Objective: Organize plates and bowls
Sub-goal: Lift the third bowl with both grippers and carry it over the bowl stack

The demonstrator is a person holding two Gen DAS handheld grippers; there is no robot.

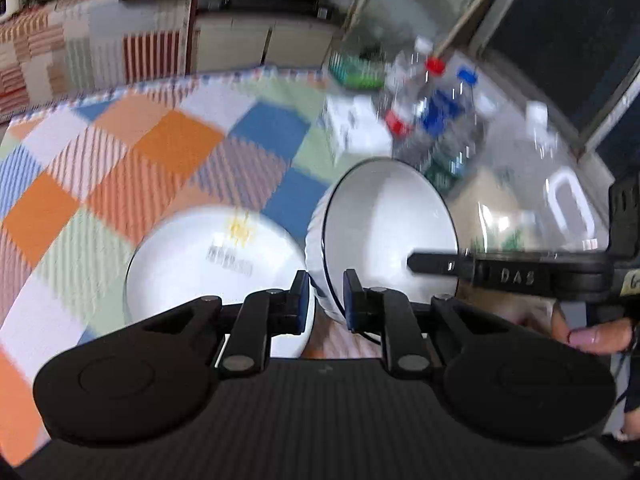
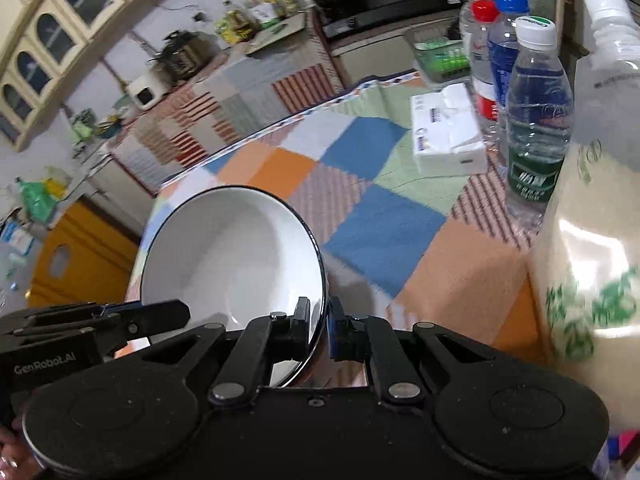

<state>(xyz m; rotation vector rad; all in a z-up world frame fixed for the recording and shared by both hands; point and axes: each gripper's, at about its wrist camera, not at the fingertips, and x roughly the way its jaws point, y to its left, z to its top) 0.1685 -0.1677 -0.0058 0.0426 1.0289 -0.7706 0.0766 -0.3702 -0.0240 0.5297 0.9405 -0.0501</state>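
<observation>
Both the left gripper (image 1: 326, 296) and right gripper (image 2: 318, 330) clamped on the tilted, dark-rimmed white bowl (image 2: 236, 256), beside a white plate (image 1: 200, 272).

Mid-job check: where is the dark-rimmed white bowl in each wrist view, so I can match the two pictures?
Left wrist: the dark-rimmed bowl is center-right, tilted on edge, its rim between the left gripper fingers; a white plate lies left of it.
Right wrist: the bowl is center-left, rim between the right gripper fingers.
Shared landmark: the red-capped bottle at upper right.
</observation>
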